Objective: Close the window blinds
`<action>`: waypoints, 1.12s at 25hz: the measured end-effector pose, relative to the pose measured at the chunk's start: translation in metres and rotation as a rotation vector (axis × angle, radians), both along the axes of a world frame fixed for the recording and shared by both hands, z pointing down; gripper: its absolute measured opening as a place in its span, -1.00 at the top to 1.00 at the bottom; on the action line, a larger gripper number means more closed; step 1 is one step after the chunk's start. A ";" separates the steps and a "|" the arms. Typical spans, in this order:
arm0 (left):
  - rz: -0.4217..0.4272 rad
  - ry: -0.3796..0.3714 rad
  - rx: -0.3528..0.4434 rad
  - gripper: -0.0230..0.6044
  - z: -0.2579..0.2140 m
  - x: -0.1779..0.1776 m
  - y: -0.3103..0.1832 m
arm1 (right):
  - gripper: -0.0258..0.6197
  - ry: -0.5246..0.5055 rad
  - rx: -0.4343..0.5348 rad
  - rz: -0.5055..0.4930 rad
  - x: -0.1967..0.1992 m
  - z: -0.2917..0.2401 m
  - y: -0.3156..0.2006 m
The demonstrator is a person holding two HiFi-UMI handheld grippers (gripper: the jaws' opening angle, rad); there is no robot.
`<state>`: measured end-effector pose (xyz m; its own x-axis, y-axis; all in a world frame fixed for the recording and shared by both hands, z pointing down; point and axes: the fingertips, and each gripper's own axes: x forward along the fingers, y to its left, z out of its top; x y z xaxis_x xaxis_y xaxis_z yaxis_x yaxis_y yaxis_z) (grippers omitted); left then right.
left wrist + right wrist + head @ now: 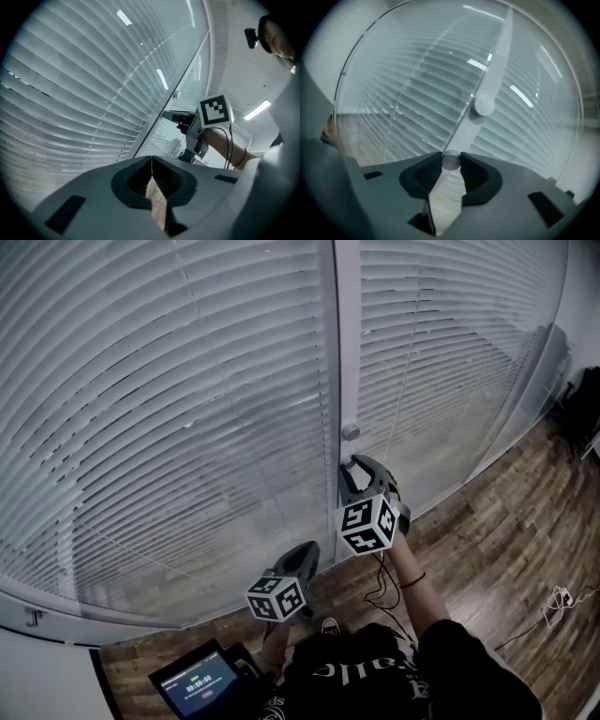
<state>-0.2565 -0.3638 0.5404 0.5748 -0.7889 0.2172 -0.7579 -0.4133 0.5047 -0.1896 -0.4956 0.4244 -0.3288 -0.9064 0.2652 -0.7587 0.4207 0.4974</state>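
White slatted blinds [169, 418] fill the glazed panes either side of a pale vertical mullion [348, 352]. Two round silver knobs sit on the mullion. The upper knob [350, 431] [483, 105] is free. My right gripper [353, 465] [451, 157] is shut on the lower knob [451, 161], which shows pinched between the jaw tips. My left gripper [306, 557] [151, 158] hangs lower and to the left, off the glass, jaws shut with nothing between them. The right gripper's marker cube [215, 109] shows in the left gripper view.
Wood-plank floor [506, 549] runs along the window's foot. A small lit screen [197, 681] stands at lower left. A white cable [560, 599] lies on the floor at right, and a dark bag [586, 413] sits at the far right edge.
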 end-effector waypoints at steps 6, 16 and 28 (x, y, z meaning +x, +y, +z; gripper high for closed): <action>-0.005 -0.006 -0.008 0.91 0.003 -0.005 -0.002 | 0.50 0.269 0.189 -0.086 -0.003 0.004 0.002; -0.011 -0.007 -0.026 0.91 0.005 -0.009 0.006 | 0.46 -0.572 -0.209 0.004 0.013 0.009 -0.006; -0.026 -0.013 -0.037 0.91 0.011 -0.014 0.010 | 0.51 -0.287 -0.088 -0.035 0.003 -0.005 -0.006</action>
<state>-0.2705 -0.3539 0.5510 0.5513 -0.7948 0.2537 -0.7748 -0.3750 0.5091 -0.1869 -0.5020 0.4190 -0.4324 -0.8709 0.2337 -0.8473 0.4811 0.2250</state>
